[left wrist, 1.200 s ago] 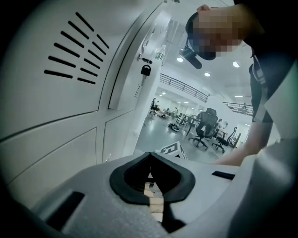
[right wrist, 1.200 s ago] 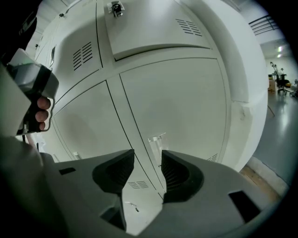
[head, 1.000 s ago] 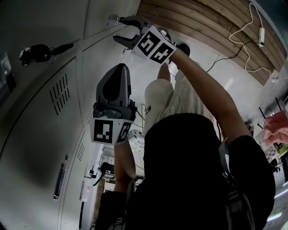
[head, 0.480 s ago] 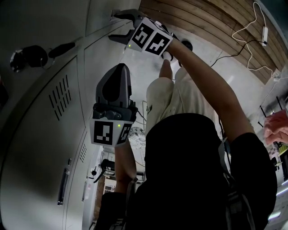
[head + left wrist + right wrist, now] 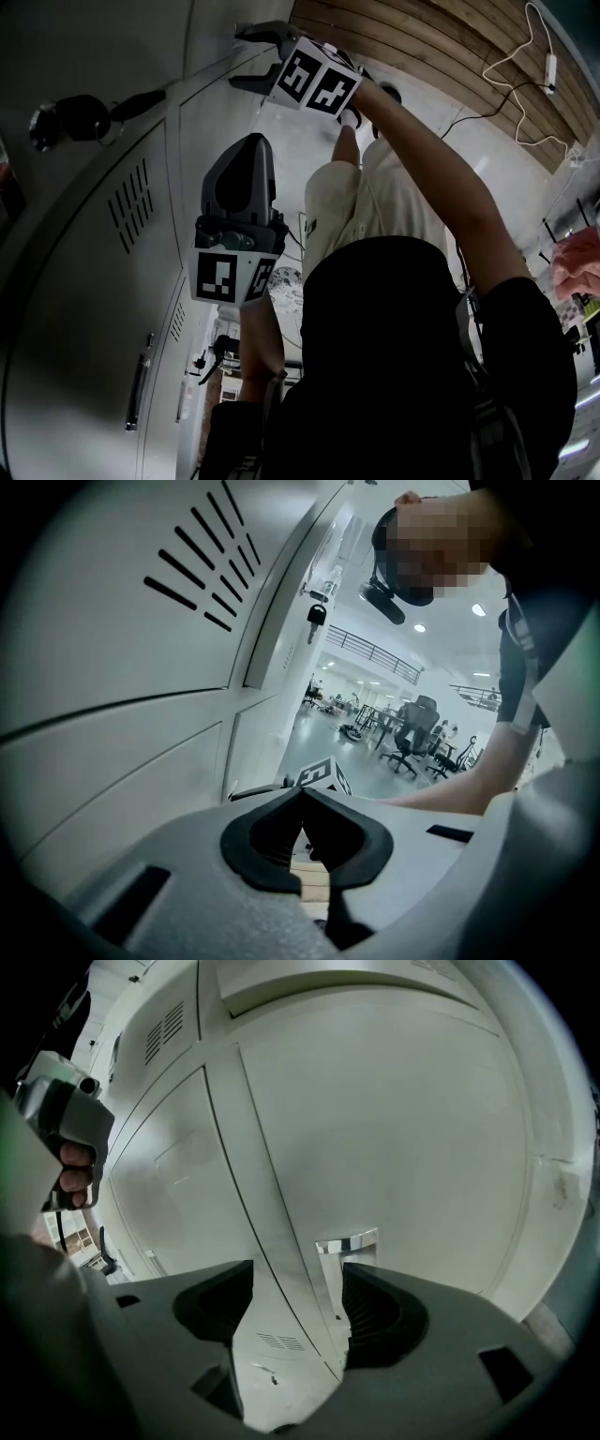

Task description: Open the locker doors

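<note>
- The right gripper (image 5: 242, 58) is held toward 12 o'clock on a stretched arm; its jaws are spread wide, and the handle (image 5: 347, 1241) of the locker door (image 5: 403, 1119) is seen in the gap;
- The left gripper (image 5: 314, 855) is kept upright at 9 o'clock; its jaws are pressed together, empty.

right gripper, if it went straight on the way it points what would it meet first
Probably the chrome handle on the grey locker door: it sits just ahead of the right gripper, past its open jaws, though depth is unclear.

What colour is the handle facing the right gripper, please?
Shiny silver metal handle; right gripper view.
</note>
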Demonstrator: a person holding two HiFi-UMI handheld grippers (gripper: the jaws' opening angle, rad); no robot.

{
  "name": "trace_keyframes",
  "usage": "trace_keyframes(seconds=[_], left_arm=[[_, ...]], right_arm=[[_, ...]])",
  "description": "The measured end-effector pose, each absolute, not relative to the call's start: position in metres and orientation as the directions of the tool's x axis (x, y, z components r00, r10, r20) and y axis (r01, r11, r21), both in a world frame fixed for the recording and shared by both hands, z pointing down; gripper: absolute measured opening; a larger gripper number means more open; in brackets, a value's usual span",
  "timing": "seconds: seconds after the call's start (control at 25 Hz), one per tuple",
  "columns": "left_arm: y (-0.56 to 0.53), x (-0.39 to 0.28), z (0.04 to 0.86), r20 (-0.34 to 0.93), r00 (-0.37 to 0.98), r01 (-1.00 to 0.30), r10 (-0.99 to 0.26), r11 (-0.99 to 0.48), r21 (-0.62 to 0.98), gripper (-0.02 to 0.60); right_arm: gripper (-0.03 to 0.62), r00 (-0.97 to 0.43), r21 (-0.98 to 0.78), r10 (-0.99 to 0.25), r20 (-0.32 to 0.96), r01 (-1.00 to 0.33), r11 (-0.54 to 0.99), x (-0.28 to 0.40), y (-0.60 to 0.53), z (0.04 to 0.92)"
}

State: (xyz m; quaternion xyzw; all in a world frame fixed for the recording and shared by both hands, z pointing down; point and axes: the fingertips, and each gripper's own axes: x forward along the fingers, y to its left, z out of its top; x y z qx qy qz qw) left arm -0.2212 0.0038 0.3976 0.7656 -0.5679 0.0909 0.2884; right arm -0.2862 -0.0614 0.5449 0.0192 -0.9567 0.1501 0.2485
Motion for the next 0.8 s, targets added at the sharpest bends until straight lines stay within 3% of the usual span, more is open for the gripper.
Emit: trace_keyframes(seconds=[0.32, 0.8], left_arm=[[0.000, -0.214, 0.394, 0.458, 0.358, -0.917, -0.813, -0.214, 0.336, 0.018], [-0.009, -0.192, 0.388, 0.448, 0.398, -0.905, -0.801, -0.263, 0.335, 0.018]], right_arm=[[0.275, -0.879, -0.307, 0.006, 0.477, -0.160, 0.938, -0.266, -0.062, 0.545], [0.193, -0.871, -0.319, -0.066, 0.486, -0.248, 0.915, -0.232, -0.071, 0.546]])
